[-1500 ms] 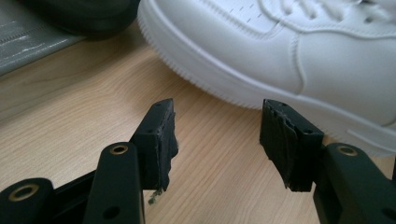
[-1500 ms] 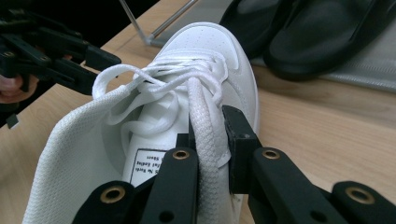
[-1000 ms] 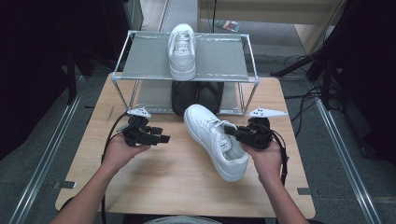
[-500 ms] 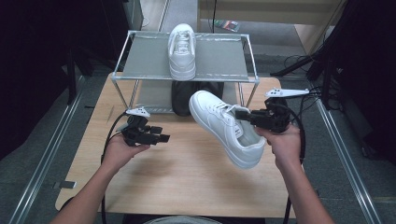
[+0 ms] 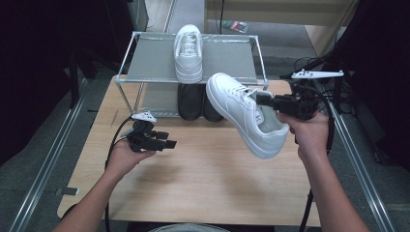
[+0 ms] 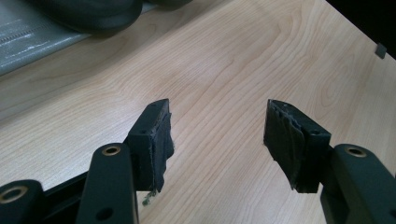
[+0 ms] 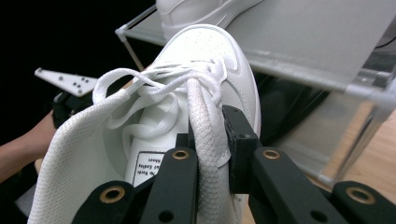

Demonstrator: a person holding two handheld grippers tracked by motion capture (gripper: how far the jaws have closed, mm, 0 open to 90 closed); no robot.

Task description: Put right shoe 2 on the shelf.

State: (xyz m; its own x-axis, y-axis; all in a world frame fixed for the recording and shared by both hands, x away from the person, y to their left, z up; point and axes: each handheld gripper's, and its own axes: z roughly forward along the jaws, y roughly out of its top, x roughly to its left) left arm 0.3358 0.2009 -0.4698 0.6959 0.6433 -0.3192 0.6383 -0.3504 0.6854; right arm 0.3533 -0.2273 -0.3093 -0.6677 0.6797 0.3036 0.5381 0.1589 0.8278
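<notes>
A white sneaker (image 5: 246, 112) hangs in the air in front of the shoe rack (image 5: 145, 67), toe toward the rack. My right gripper (image 5: 263, 100) is shut on its side wall near the collar (image 7: 208, 135), one jaw inside the shoe and one outside. A second white sneaker (image 5: 188, 52) stands on the rack's top shelf. My left gripper (image 5: 170, 143) rests low over the wooden table (image 5: 203, 174) at the left, open, with bare wood between its pads (image 6: 156, 140).
A pair of black shoes (image 5: 193, 99) sits on the rack's lower shelf, behind the lifted sneaker. The rack's metal frame and front post (image 7: 364, 121) stand close to the right gripper. Cables trail off the table at the right.
My right gripper has lifted the white sneaker off the table and carried it up and toward the rack. The left gripper has stayed put, still open.
</notes>
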